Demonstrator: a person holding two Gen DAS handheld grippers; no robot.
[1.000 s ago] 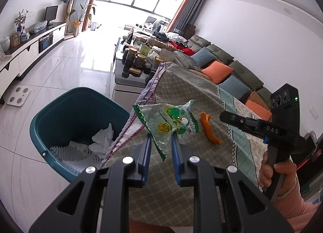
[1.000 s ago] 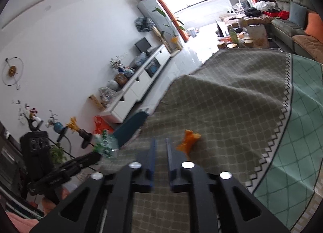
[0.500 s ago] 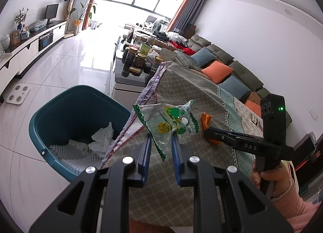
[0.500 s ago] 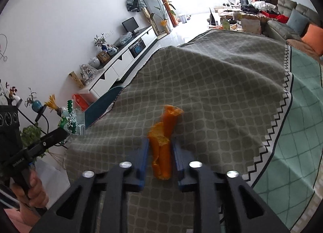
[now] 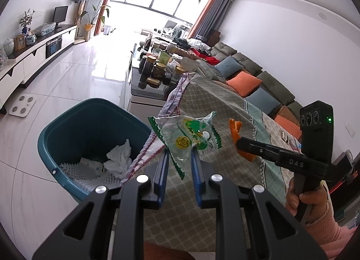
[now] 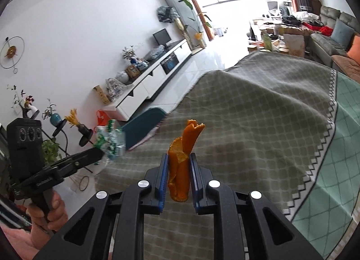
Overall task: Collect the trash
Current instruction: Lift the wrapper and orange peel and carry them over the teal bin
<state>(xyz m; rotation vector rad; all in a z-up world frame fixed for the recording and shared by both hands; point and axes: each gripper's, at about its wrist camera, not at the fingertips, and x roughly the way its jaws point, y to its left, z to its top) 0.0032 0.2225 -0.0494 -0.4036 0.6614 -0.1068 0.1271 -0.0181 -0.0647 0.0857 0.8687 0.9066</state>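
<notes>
Newly gripped: one orange peel (image 6: pixel 181 165), one wrapper (image 5: pixel 186 138).

White letters "DAS" on the right tool's (image 5: pixel 238 144) black arm

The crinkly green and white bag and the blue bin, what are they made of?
The crinkly green-and-white printed snack wrapper looks like thin glossy plastic film: see-through, creased, with zigzag-cut edges. The round teal waste bin seems to be smooth moulded plastic with a faint sheen.
</notes>
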